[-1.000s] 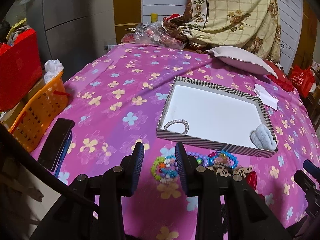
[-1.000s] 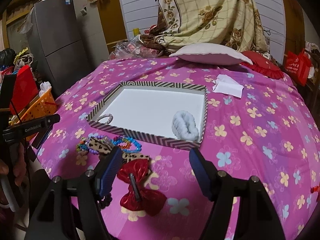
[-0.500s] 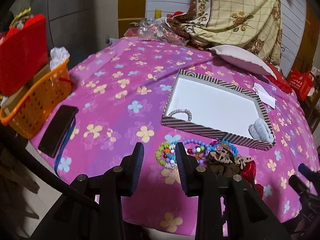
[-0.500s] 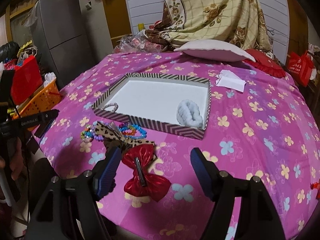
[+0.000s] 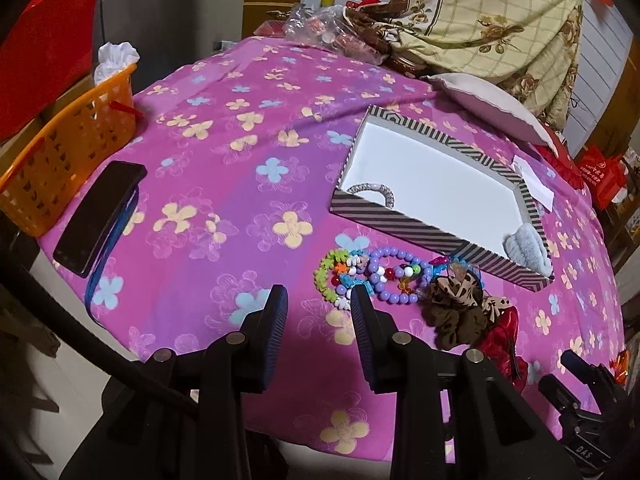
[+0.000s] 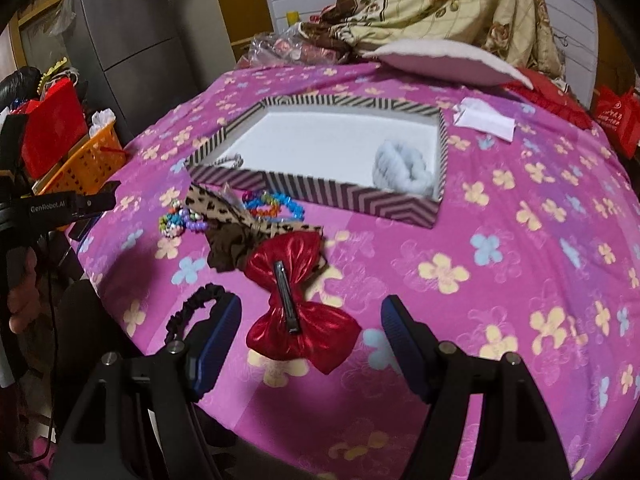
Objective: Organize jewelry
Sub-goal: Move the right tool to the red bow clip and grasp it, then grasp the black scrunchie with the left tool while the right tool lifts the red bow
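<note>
A striped tray holds a silver bracelet and a pale blue scrunchie. In front of it lies a heap: bead bracelets, a brown scrunchie with a leopard bow, a red bow clip and a black hair tie. My left gripper is open and empty, its tips just short of the beads. My right gripper is open wide, with the red bow lying between its fingers untouched.
An orange basket and a dark phone sit at the bed's left edge. A pillow and folded white paper lie beyond the tray. A hand holding the left gripper's body shows at the left of the right wrist view.
Both grippers have come down toward the heap. The beads now sit right at the left tips, and the red bow has come between the right fingers.
</note>
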The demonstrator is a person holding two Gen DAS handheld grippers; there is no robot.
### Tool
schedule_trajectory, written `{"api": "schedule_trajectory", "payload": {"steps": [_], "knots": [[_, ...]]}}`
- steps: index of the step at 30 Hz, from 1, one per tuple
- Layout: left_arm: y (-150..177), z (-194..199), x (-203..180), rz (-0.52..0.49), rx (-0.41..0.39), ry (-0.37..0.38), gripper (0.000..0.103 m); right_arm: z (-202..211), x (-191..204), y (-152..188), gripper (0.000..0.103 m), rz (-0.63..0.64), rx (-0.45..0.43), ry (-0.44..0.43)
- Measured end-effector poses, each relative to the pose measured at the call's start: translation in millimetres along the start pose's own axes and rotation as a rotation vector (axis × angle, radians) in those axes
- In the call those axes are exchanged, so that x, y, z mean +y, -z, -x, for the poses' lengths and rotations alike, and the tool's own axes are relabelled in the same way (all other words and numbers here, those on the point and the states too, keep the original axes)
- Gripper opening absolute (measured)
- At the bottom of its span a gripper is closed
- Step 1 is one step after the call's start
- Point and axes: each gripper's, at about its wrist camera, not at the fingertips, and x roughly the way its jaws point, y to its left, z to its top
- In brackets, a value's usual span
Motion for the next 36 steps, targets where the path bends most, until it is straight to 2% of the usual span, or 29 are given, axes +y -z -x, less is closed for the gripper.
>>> {"api": "schedule_trajectory", "payload": {"steps": [17,20,28,30,32,36], "knots": [[2,-9,-20,-0.059,0.003,-0.019,0.034,-29,13,-6,0.076,0.056,0.056,0.013],[0,-13,-14,-0.04,0.016,-0.012,0.034,-34,14,-7,0.076,0.065,0.059,0.022],[-3,-33,20,0.086,0.098,0.021,0.034,-48,10,-5,0.075,0.066,0.065,0.045],[1,-35,21,0.094,0.112,0.04,0.034,-53,7,-3,0.069,0.071,0.073,0.05],[6,-34,17,0.08,0.124,0.064,0.034,-56,4,-1,0.051,0.073,0.084,0.038],[25,-29,-3,0.02,0.178,0.131,0.034,-59,0,1,0.04,0.072,0.082,0.019]]}}
